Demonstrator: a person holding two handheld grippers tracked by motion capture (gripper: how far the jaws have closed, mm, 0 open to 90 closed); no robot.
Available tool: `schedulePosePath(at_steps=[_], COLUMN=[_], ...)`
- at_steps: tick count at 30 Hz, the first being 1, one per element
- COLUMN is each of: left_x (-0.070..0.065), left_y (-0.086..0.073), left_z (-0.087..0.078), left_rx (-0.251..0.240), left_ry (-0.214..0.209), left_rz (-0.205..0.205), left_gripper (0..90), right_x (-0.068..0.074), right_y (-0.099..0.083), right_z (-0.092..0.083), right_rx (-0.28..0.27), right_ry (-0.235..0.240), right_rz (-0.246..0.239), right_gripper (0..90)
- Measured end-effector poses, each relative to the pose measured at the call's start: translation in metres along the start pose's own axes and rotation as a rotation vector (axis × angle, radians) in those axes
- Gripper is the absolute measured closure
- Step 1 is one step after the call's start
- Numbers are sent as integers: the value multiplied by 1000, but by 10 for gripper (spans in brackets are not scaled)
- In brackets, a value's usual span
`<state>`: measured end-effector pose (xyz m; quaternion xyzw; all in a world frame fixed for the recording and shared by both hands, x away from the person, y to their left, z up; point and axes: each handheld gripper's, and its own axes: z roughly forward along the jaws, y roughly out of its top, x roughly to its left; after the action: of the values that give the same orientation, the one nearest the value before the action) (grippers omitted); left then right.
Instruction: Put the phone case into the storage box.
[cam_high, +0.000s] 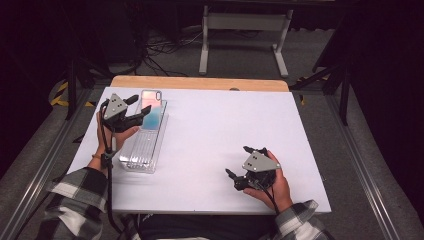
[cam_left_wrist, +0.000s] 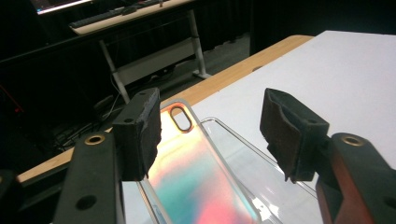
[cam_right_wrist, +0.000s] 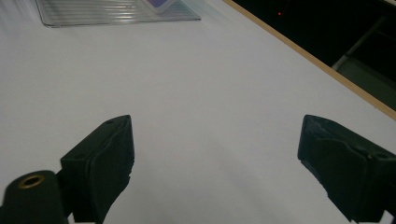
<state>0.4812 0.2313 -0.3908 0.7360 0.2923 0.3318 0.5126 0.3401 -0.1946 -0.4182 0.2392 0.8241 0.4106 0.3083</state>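
No writing or brand mark can be read on the iridescent phone case (cam_high: 151, 111), which lies at the upper left of the high view, leaning on the far end of a clear ribbed tray (cam_high: 142, 150). The left gripper (cam_high: 136, 108) straddles the case, jaws apart and not pressing it. At lower right, the right gripper (cam_high: 239, 163) stands wide and empty over bare white table (cam_high: 220, 125).

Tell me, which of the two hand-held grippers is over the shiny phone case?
The left hand-held gripper, at the table's far left: its open jaws straddle the phone case. The right hand-held gripper sits over bare white tabletop.
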Motion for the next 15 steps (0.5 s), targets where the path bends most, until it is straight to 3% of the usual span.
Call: schedulePosePath(at_steps=[15], left_x=[-4], left_y=[0], left_z=[2], left_rx=[-3], left_ry=[5], left_rz=[-14], left_gripper=[203], right_x=[0], right_y=[0], right_z=[0], right_rx=[0], right_ry=[2], right_rz=[-2], right_gripper=[110])
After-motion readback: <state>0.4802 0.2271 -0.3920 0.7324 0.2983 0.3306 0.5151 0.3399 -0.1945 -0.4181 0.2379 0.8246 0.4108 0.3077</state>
